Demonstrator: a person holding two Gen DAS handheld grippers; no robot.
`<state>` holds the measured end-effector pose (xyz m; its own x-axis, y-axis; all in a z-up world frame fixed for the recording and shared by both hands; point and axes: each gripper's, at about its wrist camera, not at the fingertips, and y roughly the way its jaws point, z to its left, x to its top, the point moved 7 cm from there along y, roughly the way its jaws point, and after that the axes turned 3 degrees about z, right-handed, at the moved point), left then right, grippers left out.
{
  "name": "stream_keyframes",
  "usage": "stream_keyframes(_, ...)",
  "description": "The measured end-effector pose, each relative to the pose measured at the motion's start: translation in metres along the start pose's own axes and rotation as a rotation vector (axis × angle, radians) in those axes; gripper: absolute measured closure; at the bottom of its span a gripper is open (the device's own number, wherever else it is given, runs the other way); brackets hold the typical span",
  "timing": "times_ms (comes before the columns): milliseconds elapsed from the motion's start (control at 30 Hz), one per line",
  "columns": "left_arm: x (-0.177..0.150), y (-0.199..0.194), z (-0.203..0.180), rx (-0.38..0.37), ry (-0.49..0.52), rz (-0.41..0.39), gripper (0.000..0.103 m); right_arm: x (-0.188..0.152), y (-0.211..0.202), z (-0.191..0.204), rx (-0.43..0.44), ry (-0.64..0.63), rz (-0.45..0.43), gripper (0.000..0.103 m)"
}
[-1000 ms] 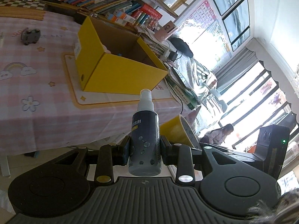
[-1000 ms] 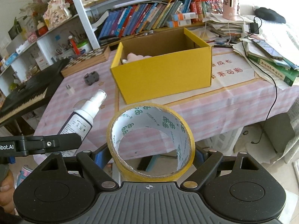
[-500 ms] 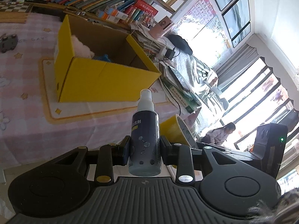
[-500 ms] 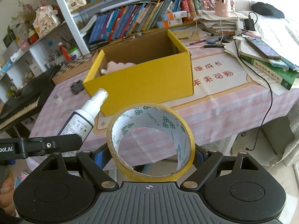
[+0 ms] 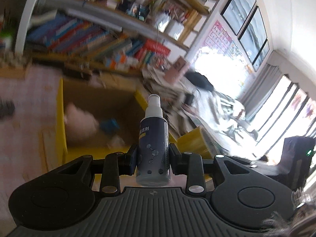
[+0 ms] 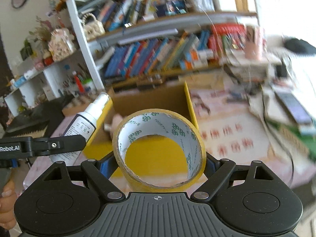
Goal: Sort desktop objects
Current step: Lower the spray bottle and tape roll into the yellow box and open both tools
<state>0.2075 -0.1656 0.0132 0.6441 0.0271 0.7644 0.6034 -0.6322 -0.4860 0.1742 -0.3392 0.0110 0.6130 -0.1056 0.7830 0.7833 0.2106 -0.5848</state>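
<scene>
My left gripper (image 5: 153, 158) is shut on a dark spray bottle (image 5: 153, 138) with a white nozzle, held upright just before the near wall of the open yellow cardboard box (image 5: 60, 118). The bottle also shows in the right wrist view (image 6: 83, 126). My right gripper (image 6: 158, 164) is shut on a yellow tape roll (image 6: 158, 150), held in front of the same box (image 6: 189, 106). A pink soft object (image 5: 79, 116) and a blue object (image 5: 109, 125) lie inside the box.
The box stands on a pink checked tablecloth (image 6: 227, 134). Bookshelves (image 6: 158, 51) rise behind the table. Piles of papers and books (image 6: 286, 102) crowd the table's right end. A small dark object (image 5: 7, 108) lies on the cloth left of the box.
Both grippers have moved forward and up towards the box; its open top now shows from above. The views are motion-blurred. Both holds are unchanged.
</scene>
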Motion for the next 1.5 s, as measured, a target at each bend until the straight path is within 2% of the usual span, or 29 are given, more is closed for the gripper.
stream_keyframes(100, 0.018, 0.010, 0.004, 0.054, 0.056, -0.027, 0.073, 0.021, 0.017, 0.002, 0.026, -0.076, -0.025, 0.016)
stream_keyframes(233, 0.033, 0.035, 0.020, 0.140, 0.097, -0.012, 0.073, 0.037, 0.048, 0.009, 0.055, -0.198, -0.018, 0.016)
stream_keyframes(433, 0.028, 0.078, 0.051, 0.307, 0.160, 0.112, 0.073, 0.047, 0.101, 0.019, 0.088, -0.369, 0.049, 0.016)
stream_keyframes(500, 0.021, 0.088, 0.055, 0.340, 0.181, 0.156, 0.073, 0.046, 0.116, 0.023, 0.094, -0.414, 0.076, 0.016)
stream_keyframes(633, 0.009, 0.103, 0.060, 0.380, 0.211, 0.232, 0.073, 0.037, 0.142, 0.027, 0.122, -0.511, 0.190, 0.016)
stream_keyframes(767, 0.011, 0.105, 0.065, 0.397, 0.175, 0.254, 0.073, 0.026, 0.160, 0.025, 0.156, -0.605, 0.302, 0.016)
stream_keyframes(967, 0.011, 0.111, 0.063, 0.406, 0.193, 0.273, 0.074, 0.023, 0.179, 0.020, 0.253, -0.581, 0.427, 0.015)
stream_keyframes(1000, 0.011, 0.111, 0.062, 0.405, 0.194, 0.274, 0.071, 0.023, 0.179, 0.021, 0.263, -0.589, 0.428, 0.015)
stream_keyframes(1067, 0.010, 0.109, 0.060, 0.405, 0.194, 0.266, 0.066, 0.022, 0.180, 0.022, 0.275, -0.584, 0.446, 0.015)
stream_keyframes(1167, 0.012, 0.097, 0.055, 0.389, 0.187, 0.216, 0.043, 0.021, 0.180, 0.021, 0.288, -0.558, 0.456, 0.015)
stream_keyframes(1267, 0.018, 0.079, 0.048, 0.371, 0.181, 0.139, 0.031, 0.023, 0.177, 0.023, 0.294, -0.554, 0.448, 0.012)
stream_keyframes(1500, 0.031, 0.033, 0.040, 0.365, 0.079, -0.018, 0.020, 0.038, 0.147, 0.026, 0.269, -0.517, 0.333, 0.011)
